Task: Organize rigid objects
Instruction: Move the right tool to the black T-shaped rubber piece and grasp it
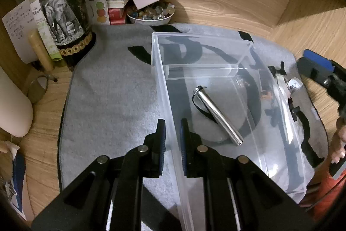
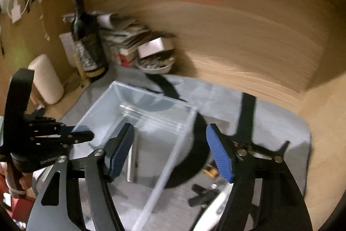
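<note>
Left wrist view: the left gripper [image 1: 173, 140] is clamped on the near-left wall of the clear plastic bin [image 1: 268, 88], one pad on each side of the wall. A silver metal cylinder [image 1: 220, 115] lies on the bin floor, in the near compartment.

Right wrist view: the right gripper [image 2: 170, 151] stands apart above the bin [image 2: 112, 105], nothing between its blue pads [image 2: 219, 154]. Small tools [image 2: 205, 194] lie on the grey mat [image 2: 281, 122] just right of the bin.

Legible only in part: white lettering "Gen…" on the black left gripper [image 2: 82, 137] body. Handwriting on white paper note [image 1: 18, 24] beside dark glass bottle [image 1: 62, 12] too small to read.
</note>
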`<act>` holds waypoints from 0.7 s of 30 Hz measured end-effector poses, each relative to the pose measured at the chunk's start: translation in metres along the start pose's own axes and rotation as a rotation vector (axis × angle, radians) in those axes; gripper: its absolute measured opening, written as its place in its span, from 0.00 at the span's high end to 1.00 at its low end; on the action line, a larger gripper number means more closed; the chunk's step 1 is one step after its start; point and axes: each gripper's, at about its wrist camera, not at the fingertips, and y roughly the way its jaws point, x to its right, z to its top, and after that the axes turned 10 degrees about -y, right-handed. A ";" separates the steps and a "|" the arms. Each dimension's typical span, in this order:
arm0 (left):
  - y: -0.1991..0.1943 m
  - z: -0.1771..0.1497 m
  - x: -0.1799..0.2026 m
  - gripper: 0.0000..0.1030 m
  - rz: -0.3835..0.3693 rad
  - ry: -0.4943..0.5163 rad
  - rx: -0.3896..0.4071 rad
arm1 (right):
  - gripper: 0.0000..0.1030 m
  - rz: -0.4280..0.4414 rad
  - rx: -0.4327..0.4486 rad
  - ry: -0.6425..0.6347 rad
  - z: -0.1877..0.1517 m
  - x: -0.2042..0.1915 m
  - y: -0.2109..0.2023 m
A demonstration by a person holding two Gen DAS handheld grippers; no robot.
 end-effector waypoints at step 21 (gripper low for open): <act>0.000 -0.004 0.000 0.88 -0.014 -0.002 -0.003 | 0.34 -0.181 -0.151 0.232 -0.103 0.086 0.007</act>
